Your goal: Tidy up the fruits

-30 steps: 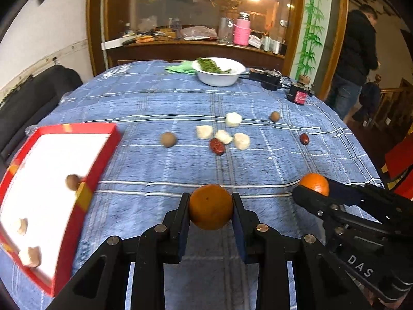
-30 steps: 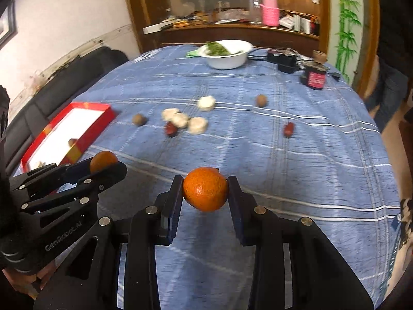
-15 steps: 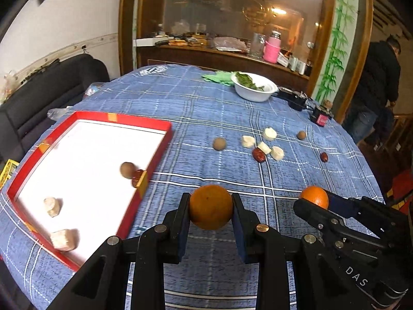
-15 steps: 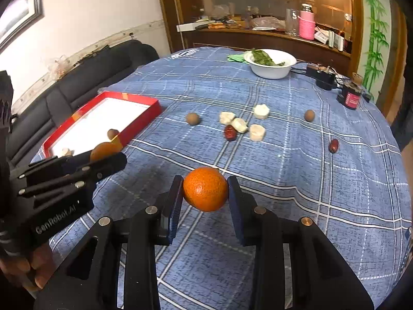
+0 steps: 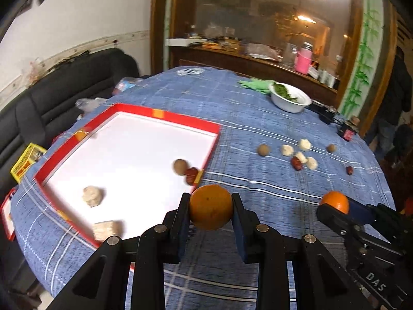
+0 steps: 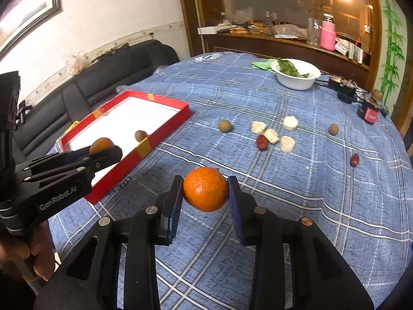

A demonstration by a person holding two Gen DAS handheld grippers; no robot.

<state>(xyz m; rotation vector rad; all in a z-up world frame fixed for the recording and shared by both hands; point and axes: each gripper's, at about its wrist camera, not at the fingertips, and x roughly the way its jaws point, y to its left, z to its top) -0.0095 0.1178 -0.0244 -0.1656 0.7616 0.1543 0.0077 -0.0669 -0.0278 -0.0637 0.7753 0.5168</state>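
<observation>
Two round oranges were in hand at once: the left gripper (image 5: 210, 208) had its jaws closed on a dull, smooth-skinned orange (image 5: 210, 206) at lower centre of the left wrist view, and the right gripper (image 6: 205, 190) held a brighter, pebbly-skinned orange (image 6: 205, 189) at lower centre of its own view. Both fruits hung above the blue checked tabletop (image 6: 309, 193), pinched across their widest middle. Judging by looks, each was firm but slightly yielding, light, with a rind that could slip if squeezed off-centre; a grip at the equator suited them. A shallow red-rimmed cardboard tray with a white floor (image 5: 165, 115) lay at left of the left wrist view, near the left gripper, already holding a brown nut, a red date and pale chunks. More such small pieces lay scattered at right.
</observation>
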